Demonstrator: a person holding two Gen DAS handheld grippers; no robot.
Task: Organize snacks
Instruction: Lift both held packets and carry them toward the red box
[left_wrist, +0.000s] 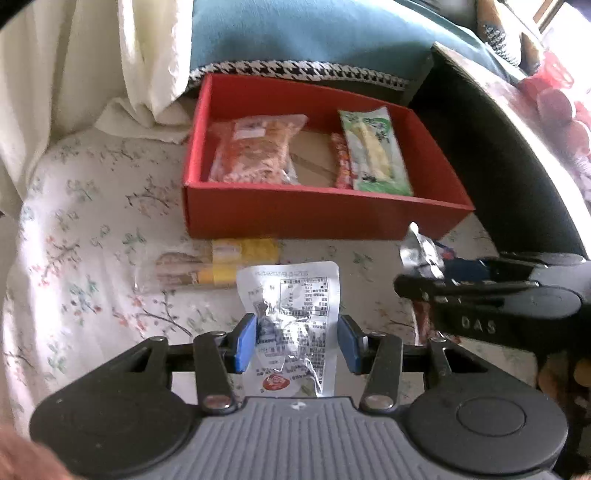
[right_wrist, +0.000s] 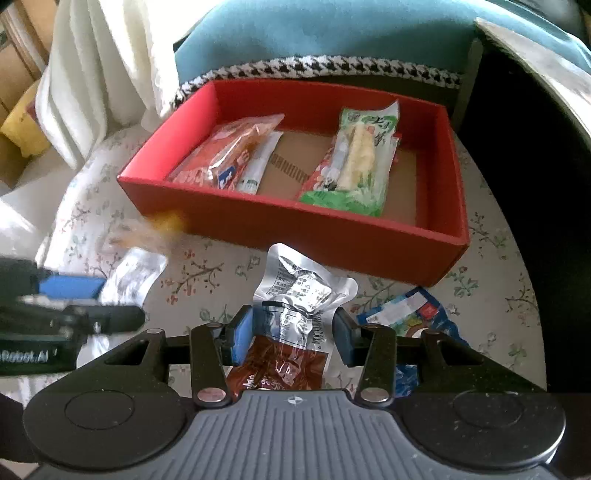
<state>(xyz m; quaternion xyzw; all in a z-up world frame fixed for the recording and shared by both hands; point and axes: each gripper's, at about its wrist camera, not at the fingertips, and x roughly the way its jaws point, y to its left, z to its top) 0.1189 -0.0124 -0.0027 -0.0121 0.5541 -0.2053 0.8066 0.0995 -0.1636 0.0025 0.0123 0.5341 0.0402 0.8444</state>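
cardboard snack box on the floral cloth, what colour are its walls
Red walls, brown cardboard floor; clearest in the right wrist view.

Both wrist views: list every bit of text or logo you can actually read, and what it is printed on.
"DAS" (or "OAS", first letter unclear): on the right tool body, left wrist view.
"Robot.AI", start cut off: on the left tool body, right wrist view.
White packet: printed table, too small to read.
Silver and brown packet: print too small and crinkled.
Green packet in the red box: characters blurred.
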